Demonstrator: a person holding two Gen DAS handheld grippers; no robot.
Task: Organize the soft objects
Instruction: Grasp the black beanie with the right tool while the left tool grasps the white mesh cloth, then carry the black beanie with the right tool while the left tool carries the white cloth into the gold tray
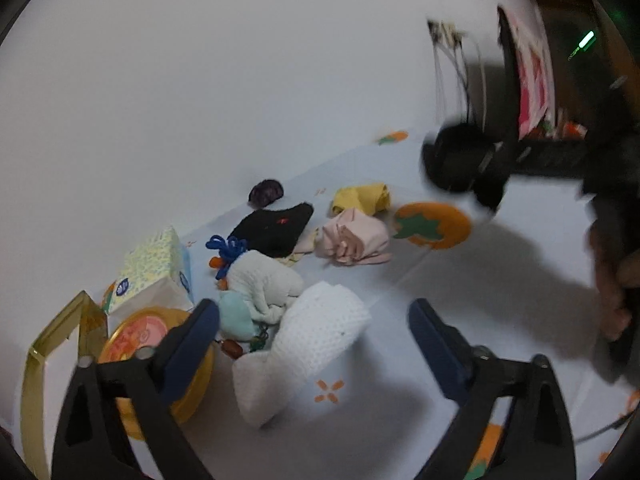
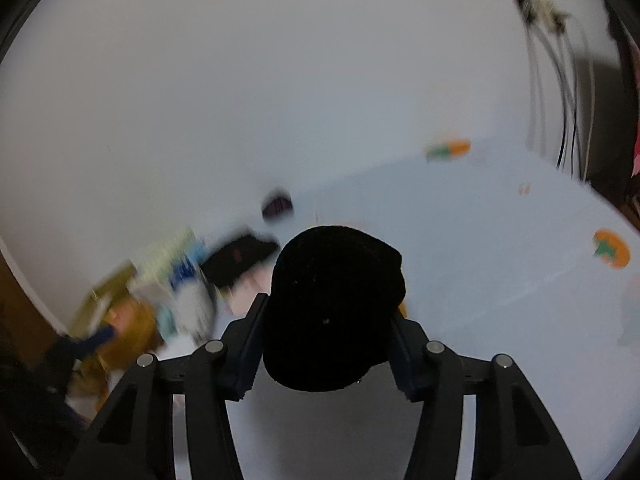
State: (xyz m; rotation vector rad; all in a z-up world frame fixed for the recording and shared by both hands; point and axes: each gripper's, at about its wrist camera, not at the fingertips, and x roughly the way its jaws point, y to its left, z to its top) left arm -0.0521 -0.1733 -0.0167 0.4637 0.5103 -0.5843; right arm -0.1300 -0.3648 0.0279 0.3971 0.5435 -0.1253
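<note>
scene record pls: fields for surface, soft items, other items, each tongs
surface: white cloth with orange fruit prints
soft items: white knit cloth; pale plush; pink cloth; yellow cloth; black cloth; dark ball by the wall
other items: tissue pack; yellow tin
left tongs: open, nothing gripped, white knit cloth between the tips
right tongs: closed on a black soft lump
blur: right view smeared at left

Left hand-held gripper [image 1: 314, 330], jaws apart, over white knit cloth [image 1: 308, 344] beside a jumble of soft items on patterned tablecloth [image 1: 460, 280].
</note>
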